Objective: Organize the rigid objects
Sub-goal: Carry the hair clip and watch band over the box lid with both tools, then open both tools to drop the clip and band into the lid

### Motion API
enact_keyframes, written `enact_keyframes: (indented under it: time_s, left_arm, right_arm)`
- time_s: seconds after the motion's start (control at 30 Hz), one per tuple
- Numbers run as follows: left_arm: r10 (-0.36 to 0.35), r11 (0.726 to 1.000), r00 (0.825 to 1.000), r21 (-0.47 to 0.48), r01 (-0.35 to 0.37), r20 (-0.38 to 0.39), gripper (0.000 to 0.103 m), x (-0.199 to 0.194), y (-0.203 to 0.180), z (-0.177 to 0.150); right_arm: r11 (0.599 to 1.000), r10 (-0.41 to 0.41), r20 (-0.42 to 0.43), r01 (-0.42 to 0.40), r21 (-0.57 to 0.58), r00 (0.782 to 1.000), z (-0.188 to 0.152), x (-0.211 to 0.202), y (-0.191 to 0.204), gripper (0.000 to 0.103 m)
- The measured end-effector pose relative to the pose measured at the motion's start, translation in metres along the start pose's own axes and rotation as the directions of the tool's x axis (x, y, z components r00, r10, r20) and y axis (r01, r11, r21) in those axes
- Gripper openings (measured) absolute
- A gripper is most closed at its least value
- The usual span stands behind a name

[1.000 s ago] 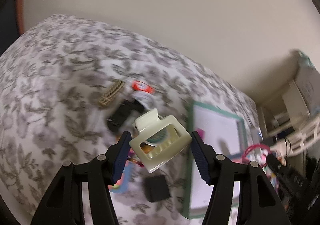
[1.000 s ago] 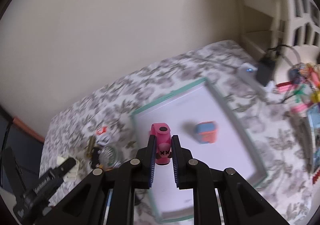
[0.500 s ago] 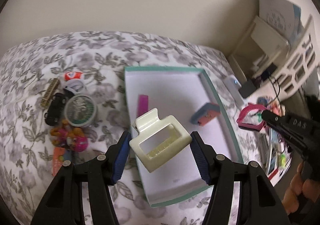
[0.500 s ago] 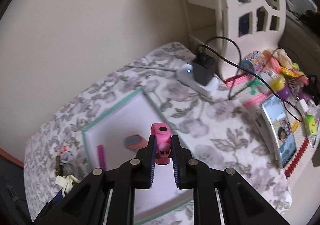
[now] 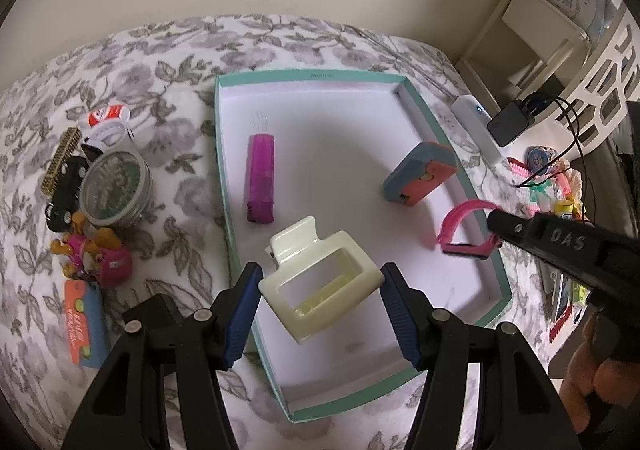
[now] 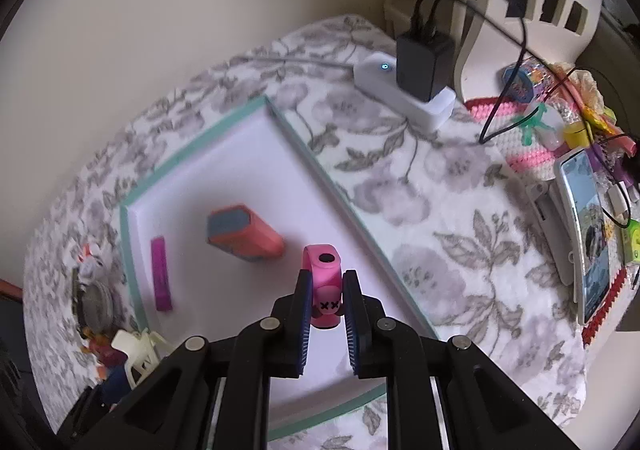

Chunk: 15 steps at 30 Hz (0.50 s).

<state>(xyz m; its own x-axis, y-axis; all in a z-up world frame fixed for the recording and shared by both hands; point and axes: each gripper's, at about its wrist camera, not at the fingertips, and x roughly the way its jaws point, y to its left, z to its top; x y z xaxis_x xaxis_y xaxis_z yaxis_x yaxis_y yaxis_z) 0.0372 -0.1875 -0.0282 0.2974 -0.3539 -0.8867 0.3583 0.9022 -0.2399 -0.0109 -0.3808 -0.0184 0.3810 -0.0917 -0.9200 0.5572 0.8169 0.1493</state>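
Note:
My left gripper (image 5: 320, 278) is shut on a cream hair claw clip (image 5: 296, 246), held tilted over the near half of the white tray with a teal rim (image 5: 308, 75). In the tray lie a purple lighter (image 5: 261, 178) and a blue and orange block (image 5: 420, 178). My right gripper (image 6: 325, 282) is shut on a pink band (image 6: 323, 266) with a small face print, just above the tray (image 6: 320, 174) by its right wall. The left wrist view shows that band (image 5: 464, 228) low over the tray floor. The block (image 6: 244, 234) and lighter (image 6: 162, 274) lie beyond it.
Left of the tray on the floral cloth sit a round tin (image 5: 116, 182), a pink toy (image 5: 100, 254), a black toy car (image 5: 66, 190) and a comb (image 5: 60, 160). To the right are a power strip with charger (image 6: 404, 90), cables, a phone (image 6: 588, 226) and small clutter.
The left gripper carried the clip rightward from the pile to above the tray and sank. The right gripper came down with the pink band toward the tray's right side.

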Motion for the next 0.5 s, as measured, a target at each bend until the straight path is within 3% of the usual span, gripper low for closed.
enact_keyframes:
  time_s: [0.33,0.43,0.5]
  left_arm:
    - [0.003,1.0,1.0,-0.007,-0.003,0.003,0.063,-0.0002,-0.0004,0.0025]
    - [0.0,1.0,1.0,-0.005,0.0,0.007,0.066,-0.0017,-0.0001,0.0036]
    - [0.004,1.0,1.0,-0.003,-0.003,0.012,0.069,-0.0025,-0.0004,0.0042]
  right_arm:
    - [0.999,-0.032,-0.021,0.031,-0.019,0.999,-0.0001,0.0011,0.005,0.017]
    - [0.999,-0.035,-0.022,0.035,-0.013,0.999,0.0001,0.0004,0.0037,0.019]
    - [0.999,-0.037,-0.021,0.036,-0.009,0.999,0.0004,-0.001,0.0028,0.026]
